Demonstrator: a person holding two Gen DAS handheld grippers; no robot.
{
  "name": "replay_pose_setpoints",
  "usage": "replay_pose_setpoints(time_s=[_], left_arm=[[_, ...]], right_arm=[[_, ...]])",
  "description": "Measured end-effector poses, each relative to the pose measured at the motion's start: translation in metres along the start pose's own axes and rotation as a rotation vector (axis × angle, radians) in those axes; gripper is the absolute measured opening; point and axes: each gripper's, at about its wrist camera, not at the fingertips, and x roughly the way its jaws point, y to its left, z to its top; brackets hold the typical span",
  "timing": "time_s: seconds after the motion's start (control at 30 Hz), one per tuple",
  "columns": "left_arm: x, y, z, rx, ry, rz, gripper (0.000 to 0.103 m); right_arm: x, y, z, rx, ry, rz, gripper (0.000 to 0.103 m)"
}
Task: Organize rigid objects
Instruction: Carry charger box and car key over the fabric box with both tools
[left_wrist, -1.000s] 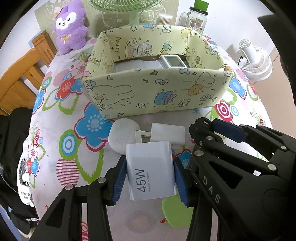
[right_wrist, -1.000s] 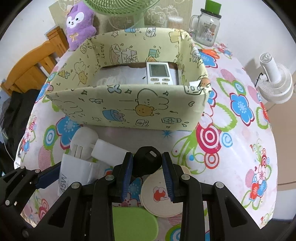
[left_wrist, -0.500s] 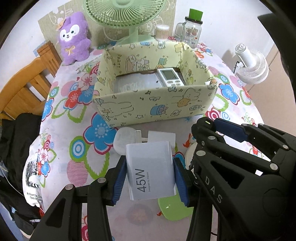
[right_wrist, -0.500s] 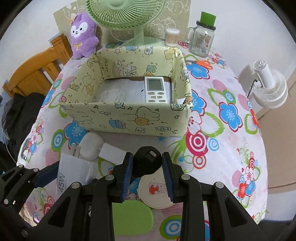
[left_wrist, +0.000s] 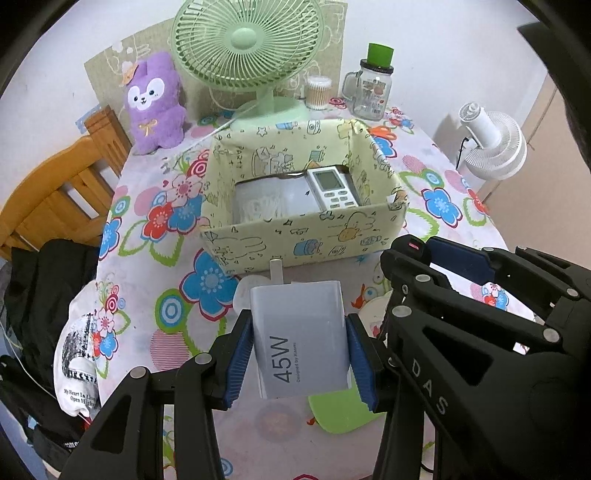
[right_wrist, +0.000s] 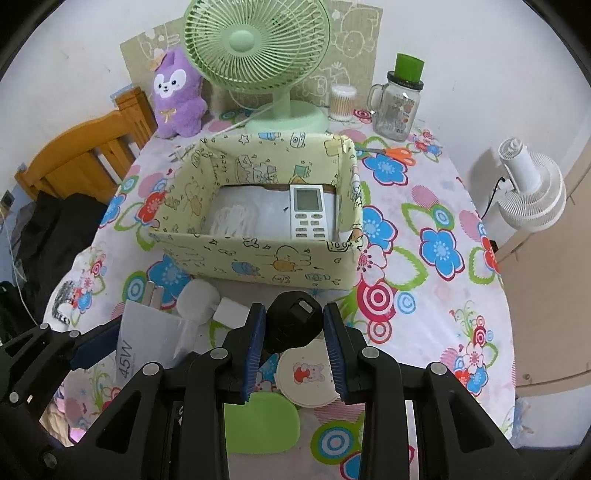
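Both grippers carry loads above the flowered tablecloth (right_wrist: 436, 302), short of the patterned storage box (right_wrist: 280, 264). The left gripper (left_wrist: 299, 356) is clamped on a white 45W charger (left_wrist: 301, 332), its blue pads (left_wrist: 240, 360) bearing on the two side faces and the prongs pointing toward the box. The right gripper (right_wrist: 293, 341) is clamped on a round black plug adapter (right_wrist: 293, 319).

The step in hand appears to be the carry to the box. It is best done by lifting each item clear of the near wall before moving forward, then lowering it well inside before releasing.

Inside the box, a white remote control (right_wrist: 308, 212) lies along the right side and a clear bag (right_wrist: 236, 216) covers the floor on the left; the open room lies between and over the bag.

Obstacles: a white round plug (right_wrist: 197, 301) and a small white adapter (right_wrist: 231, 314) lie just before the box; a round coaster (right_wrist: 306, 373) and a green pad (right_wrist: 262, 424) lie beneath the right gripper; the green desk fan (right_wrist: 258, 48) stands directly behind the far wall.
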Motion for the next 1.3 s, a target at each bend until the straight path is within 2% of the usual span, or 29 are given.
replay_pose_setpoints(time_s=[0.5, 1.3], left_arm=[[-0.022, 0.002, 0.010, -0.002, -0.052, 0.006, 0.051], [-0.017, 0.005, 0.042, -0.015, -0.068, 0.011, 0.051]], right_arm=[[-0.030, 0.005, 0.012, -0.026, -0.051, -0.004, 0.035], [-0.027, -0.001, 0.046, -0.076, -0.039, -0.021, 0.035]])
